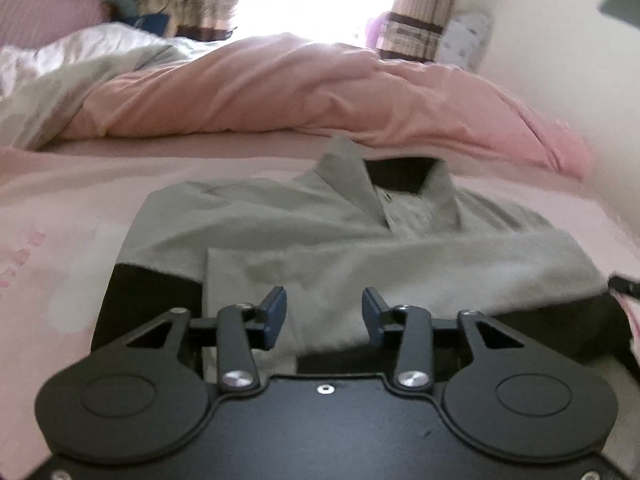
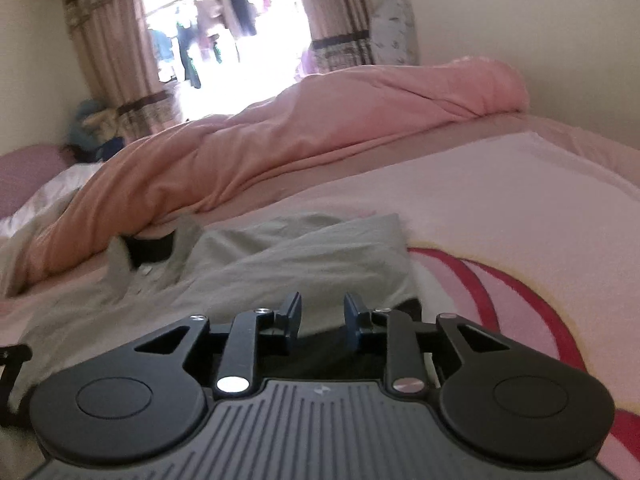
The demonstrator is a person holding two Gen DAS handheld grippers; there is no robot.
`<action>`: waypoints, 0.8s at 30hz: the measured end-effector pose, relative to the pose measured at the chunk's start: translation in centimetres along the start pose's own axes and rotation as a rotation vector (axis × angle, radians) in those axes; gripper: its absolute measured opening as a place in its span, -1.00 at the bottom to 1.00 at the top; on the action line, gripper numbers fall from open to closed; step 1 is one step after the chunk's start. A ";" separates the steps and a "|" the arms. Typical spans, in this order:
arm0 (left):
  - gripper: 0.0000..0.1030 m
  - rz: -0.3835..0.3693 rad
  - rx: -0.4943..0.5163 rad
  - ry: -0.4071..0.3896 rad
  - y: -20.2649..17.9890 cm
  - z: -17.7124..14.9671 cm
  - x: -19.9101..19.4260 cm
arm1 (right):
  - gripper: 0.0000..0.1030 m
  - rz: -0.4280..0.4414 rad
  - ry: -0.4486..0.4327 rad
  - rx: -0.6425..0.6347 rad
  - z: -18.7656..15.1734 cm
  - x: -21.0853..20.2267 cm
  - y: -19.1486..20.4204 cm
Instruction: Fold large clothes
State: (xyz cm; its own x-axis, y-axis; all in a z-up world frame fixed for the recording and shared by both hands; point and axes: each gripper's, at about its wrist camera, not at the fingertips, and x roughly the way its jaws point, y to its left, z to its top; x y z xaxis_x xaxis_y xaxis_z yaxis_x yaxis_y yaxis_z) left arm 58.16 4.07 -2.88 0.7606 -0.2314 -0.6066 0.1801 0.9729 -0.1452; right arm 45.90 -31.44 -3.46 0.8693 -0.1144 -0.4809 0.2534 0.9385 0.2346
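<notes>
A grey-green collared shirt with black trim lies partly folded on the pink bed, collar at the far side. My left gripper is open and empty, just above the shirt's near edge. In the right wrist view the same shirt lies ahead and to the left, its black-lined collar at the far left. My right gripper is open and empty over the shirt's near right edge, where a black band shows.
A bunched pink duvet lies across the bed behind the shirt, also in the right wrist view. A pink blanket with red curved stripes is to the right. Curtains and a bright window stand beyond.
</notes>
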 end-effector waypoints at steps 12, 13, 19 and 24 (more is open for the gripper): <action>-0.12 0.047 0.029 0.075 -0.1 -2.6 1.8 | -0.48 -0.044 0.055 -0.051 -1.4 -0.4 0.0; -0.11 0.045 0.035 0.060 -0.4 -2.2 1.4 | -0.46 -0.021 0.031 -0.058 -0.9 -0.6 0.5; -0.01 0.046 0.073 -0.012 -2.4 0.9 2.0 | -0.25 0.057 -0.043 -0.162 0.9 1.7 4.8; -0.01 0.092 0.091 0.047 -2.5 0.3 4.9 | -0.25 0.016 0.045 -0.190 -0.7 5.7 6.0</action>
State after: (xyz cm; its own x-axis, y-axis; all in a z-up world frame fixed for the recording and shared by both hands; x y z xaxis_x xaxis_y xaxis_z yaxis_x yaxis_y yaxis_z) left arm 61.64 0.52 -5.30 0.7470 -0.1389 -0.6502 0.1683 0.9856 -0.0173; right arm 52.04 -26.21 -5.41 0.8515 -0.0882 -0.5168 0.1514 0.9851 0.0814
